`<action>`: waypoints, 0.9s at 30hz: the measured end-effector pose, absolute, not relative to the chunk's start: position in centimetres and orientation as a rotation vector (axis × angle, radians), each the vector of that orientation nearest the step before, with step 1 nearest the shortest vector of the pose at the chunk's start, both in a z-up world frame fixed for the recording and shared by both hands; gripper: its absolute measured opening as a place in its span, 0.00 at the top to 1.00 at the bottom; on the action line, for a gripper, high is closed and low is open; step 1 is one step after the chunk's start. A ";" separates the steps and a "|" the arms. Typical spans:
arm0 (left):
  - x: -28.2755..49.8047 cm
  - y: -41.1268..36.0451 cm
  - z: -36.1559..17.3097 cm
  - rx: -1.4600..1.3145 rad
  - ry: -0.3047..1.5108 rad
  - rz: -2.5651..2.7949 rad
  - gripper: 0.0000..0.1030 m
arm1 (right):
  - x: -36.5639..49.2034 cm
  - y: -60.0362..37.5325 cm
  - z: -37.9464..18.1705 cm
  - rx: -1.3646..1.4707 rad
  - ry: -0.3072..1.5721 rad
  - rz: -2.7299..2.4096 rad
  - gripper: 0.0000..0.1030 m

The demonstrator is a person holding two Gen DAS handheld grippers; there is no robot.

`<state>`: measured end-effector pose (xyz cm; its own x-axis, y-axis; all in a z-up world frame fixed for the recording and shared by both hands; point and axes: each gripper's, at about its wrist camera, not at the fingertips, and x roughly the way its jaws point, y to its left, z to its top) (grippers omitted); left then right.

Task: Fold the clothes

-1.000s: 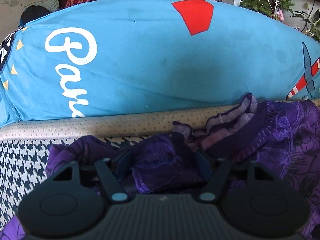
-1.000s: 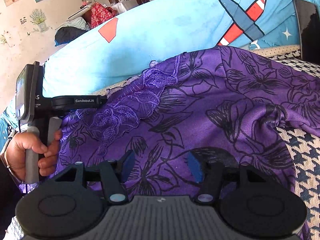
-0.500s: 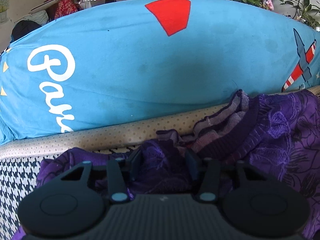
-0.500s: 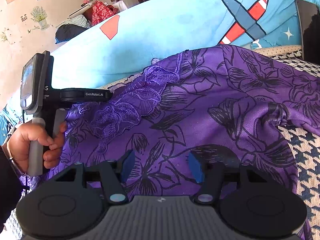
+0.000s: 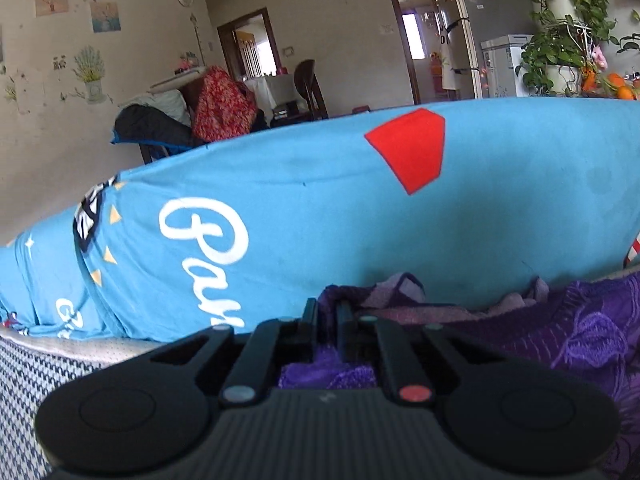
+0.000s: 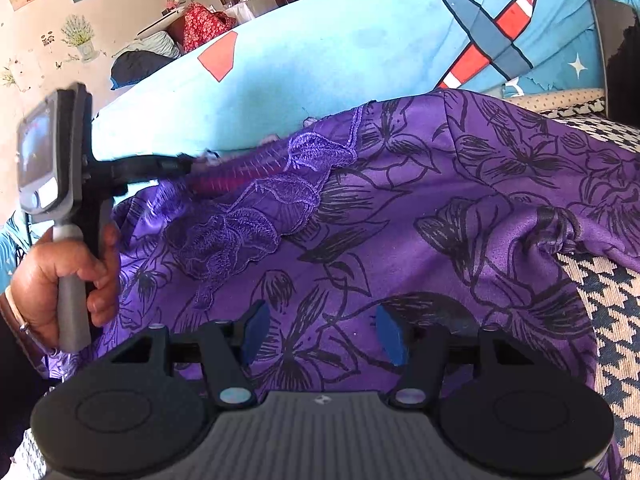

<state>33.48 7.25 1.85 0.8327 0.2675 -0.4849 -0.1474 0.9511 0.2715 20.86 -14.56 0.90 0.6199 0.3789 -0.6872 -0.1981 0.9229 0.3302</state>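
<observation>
Since half a second ago our left gripper (image 5: 326,314) has gone from half open around a bunch of cloth to pinched almost shut on the ribbed neckline of the purple floral blouse (image 6: 420,208), and it has lifted: the left wrist view now looks over the blue printed bedsheet (image 5: 320,208) into the room where before the sheet filled it, and from the right wrist view the collar band is pulled taut from the left gripper toward the lace trim (image 6: 304,168). We judge that the first grasp of the fold is made and the collar side is ready to be carried or shaken out. Our right gripper (image 6: 318,330) has kept its place, its blue pads spread wide just above the blouse body with nothing between them, so the second corner is not yet taken. The blouse lies spread on the houndstooth sofa cover (image 6: 600,300), its far edge against the foot of the bedsheet-covered backrest and its right hem draped short of the seat's right side, where bare houndstooth shows. Open room lies there on the right and on the seat at the left in the left wrist view; the backrest closes off the far side, so we think any fold should travel sideways or toward us.
</observation>
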 end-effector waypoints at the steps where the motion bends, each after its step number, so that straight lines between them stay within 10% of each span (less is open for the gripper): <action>1: 33.7 6.9 2.1 0.251 0.524 0.239 0.93 | 20.9 -14.6 0.9 0.233 0.840 0.335 0.43; 13: 35.3 10.1 -0.6 0.047 0.710 0.312 0.53 | 21.5 -15.7 1.3 0.254 0.829 0.334 0.43; 18: 33.2 10.2 2.9 -0.025 0.625 0.318 0.16 | 22.3 -16.5 1.8 0.285 0.791 0.331 0.43; 27: 27.6 10.3 4.3 -0.171 0.710 0.285 0.12 | 23.4 -17.1 2.2 0.297 0.737 0.352 0.43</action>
